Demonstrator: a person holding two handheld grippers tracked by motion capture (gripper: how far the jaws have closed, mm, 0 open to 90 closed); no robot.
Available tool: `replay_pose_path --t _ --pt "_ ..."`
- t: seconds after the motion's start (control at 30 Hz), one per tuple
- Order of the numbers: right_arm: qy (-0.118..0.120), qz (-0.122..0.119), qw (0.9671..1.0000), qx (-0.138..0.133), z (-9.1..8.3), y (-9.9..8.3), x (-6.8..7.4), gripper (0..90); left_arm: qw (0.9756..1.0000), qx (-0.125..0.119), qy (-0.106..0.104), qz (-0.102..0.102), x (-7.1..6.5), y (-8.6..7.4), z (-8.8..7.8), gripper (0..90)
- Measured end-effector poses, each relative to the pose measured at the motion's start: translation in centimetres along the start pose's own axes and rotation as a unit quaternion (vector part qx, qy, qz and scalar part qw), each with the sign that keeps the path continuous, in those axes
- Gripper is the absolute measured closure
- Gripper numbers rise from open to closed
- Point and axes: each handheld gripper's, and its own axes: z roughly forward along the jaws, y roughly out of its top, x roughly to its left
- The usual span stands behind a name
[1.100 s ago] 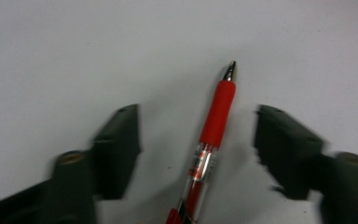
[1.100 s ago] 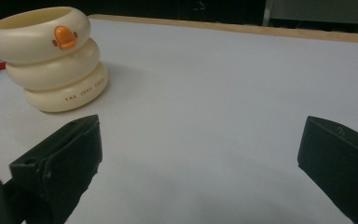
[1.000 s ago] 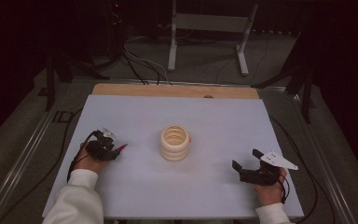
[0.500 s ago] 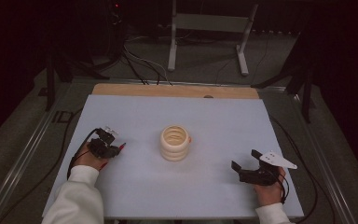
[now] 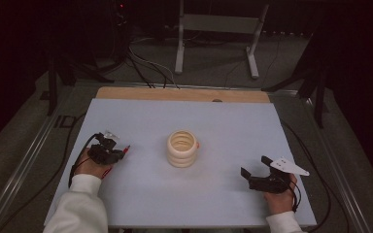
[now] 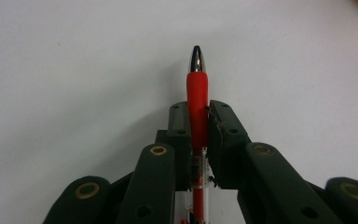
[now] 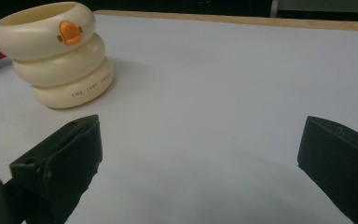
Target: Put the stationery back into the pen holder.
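**While clamped on a red pen, left gripper low at the table's left side**

Where the left gripper view looks along the two black jaws, left gripper (image 6: 199, 126) seen pressed from both sides on the red grip sleeve of a red pen (image 6: 197, 91). Pen lying lengthwise between the jaws, silver tip pointing away past them, clear barrel running back toward the body. Jaws just closing within the last moment, now tight on the pen, over the pale blue table (image 6: 74, 70).

From above: left gripper (image 5: 119, 153) held at the left of the table (image 5: 141, 194), red pen (image 5: 125, 149) poking out toward the middle. Near the centre, standing upright, a cream ringed holder (image 5: 182, 148), well apart from both grippers; an orange duck bill on its top ring (image 7: 69, 31).

Right gripper (image 5: 256, 165) resting near the front right edge, jaws spread wide, nothing between them, only bare table (image 7: 214, 116) ahead, holder (image 7: 56, 56) off to the far left.
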Motion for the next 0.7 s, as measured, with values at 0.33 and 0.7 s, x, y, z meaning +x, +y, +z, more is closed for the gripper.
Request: replay_pose_path --t 0.33,0.7 --pt "0.002 0.001 1.0000 -0.006 -0.1 0.0 0.0 0.1 0.9996 -0.029 0.001 -0.003 -0.4 0.2 -1.1 80.8" --pt "0.008 0.004 0.9999 -0.009 -0.1 0.0 0.0 0.1 0.9984 -0.057 0.006 -0.004 -1.2 1.0 -2.1 80.7"
